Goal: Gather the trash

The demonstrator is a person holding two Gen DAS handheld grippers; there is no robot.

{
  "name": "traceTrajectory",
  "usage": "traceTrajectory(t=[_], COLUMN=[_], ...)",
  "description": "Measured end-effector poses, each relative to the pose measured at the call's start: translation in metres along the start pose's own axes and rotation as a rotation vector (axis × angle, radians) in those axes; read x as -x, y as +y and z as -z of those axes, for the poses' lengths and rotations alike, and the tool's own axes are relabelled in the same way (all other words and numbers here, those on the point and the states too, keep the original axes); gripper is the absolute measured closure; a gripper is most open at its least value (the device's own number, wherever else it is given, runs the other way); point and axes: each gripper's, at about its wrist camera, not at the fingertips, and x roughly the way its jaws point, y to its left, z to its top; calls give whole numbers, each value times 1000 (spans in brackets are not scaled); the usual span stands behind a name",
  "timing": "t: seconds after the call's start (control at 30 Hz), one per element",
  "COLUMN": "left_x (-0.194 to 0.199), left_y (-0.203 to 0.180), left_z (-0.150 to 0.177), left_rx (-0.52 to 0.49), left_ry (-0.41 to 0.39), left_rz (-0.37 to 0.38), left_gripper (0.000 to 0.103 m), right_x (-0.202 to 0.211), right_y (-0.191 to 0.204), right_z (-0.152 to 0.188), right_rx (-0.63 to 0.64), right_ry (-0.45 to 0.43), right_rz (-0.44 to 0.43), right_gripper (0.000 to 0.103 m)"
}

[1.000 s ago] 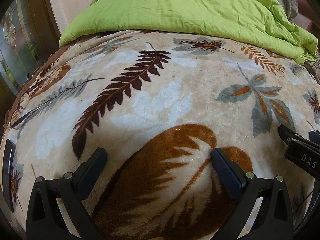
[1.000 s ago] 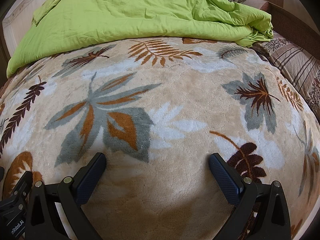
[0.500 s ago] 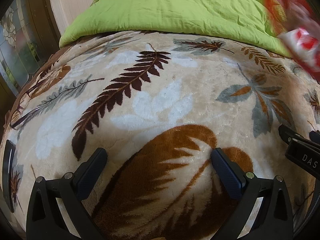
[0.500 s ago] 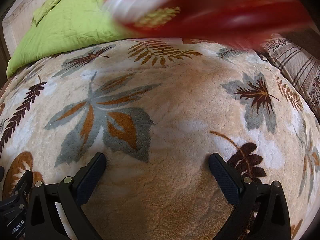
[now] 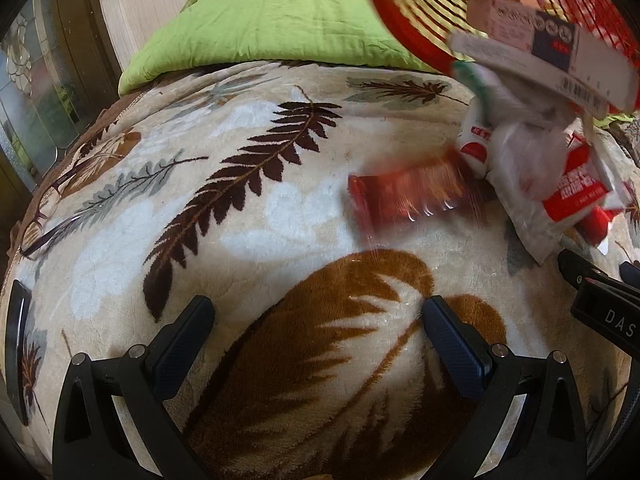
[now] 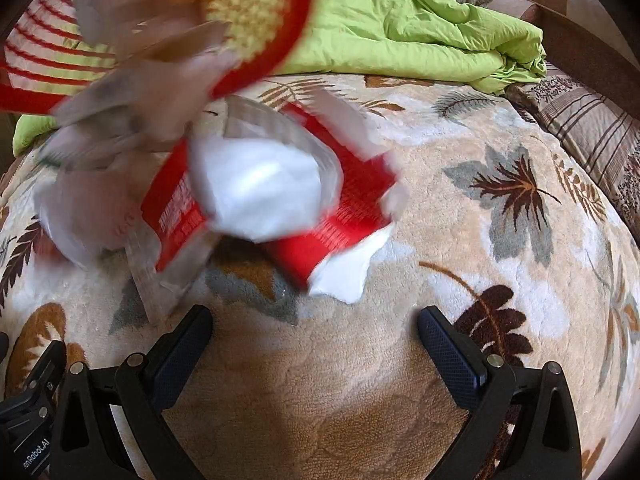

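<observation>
Since a second ago, a tilted red basket (image 5: 404, 32) has appeared above the bed, spilling blurred trash: a red wrapper (image 5: 400, 200), white bags (image 6: 256, 188) and a box (image 5: 532, 36) over the leaf-patterned blanket (image 5: 280, 208). Left gripper (image 5: 316, 336) and right gripper (image 6: 314, 340) hover, jaws spread, empty.

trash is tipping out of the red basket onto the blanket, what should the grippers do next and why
Probably hold both open grippers, left and right, where they are. The red basket is tipped above the blanket, and the blurred wrappers look mid-fall.
</observation>
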Motion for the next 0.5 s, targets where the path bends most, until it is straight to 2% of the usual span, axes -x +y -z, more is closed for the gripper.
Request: traceTrajectory(t=[0.5], left_x=[1], left_y=[0], left_z=[2], left_rx=[2], left_ry=[-3], left_rz=[-1], left_gripper=[0], right_x=[1], right_y=[1], right_z=[1], right_rx=[1], right_ry=[1], right_rz=[1], right_gripper=[0])
